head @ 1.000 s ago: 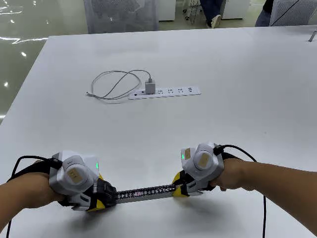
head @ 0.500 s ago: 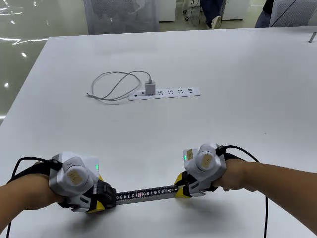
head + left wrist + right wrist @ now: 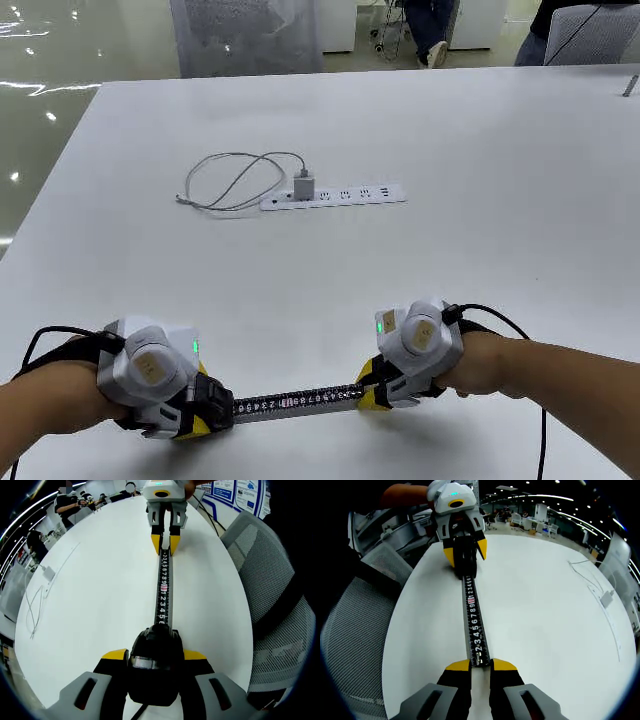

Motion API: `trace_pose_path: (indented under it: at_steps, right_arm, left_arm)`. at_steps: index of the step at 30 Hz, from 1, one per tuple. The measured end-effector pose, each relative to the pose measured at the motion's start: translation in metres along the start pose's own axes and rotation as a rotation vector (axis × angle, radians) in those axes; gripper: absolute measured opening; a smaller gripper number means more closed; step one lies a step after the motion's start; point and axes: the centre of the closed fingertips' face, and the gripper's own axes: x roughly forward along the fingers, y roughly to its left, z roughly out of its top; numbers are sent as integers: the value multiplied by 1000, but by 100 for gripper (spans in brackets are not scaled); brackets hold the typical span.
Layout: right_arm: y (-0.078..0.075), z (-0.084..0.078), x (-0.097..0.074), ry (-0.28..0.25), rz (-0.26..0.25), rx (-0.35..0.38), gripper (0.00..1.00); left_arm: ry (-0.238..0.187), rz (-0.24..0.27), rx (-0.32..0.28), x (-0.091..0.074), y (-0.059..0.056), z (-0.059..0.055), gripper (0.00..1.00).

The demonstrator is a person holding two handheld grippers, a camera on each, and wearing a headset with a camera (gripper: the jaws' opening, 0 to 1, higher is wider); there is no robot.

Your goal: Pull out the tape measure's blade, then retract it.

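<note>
A broad white tabletop [image 3: 480, 170] stands on a glossy greenish floor [image 3: 45, 130], with a grey mesh chair [image 3: 272, 585] beside it and strip lights [image 3: 555, 497] overhead.

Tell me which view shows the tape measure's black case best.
The left gripper view: the case sits large in the foreground, clamped between the left gripper's jaws. The right gripper view shows it small, at the blade's far end. The head view shows a dark sliver beside that gripper.
</note>
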Motion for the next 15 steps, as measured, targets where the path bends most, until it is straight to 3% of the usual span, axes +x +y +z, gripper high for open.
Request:
trace_pose_path:
  at_steps: [15]
  right_arm:
    - [-1,-6,-4,5,-6,3,9]
  left_arm:
    - [4,0,2,0,1,0,35]
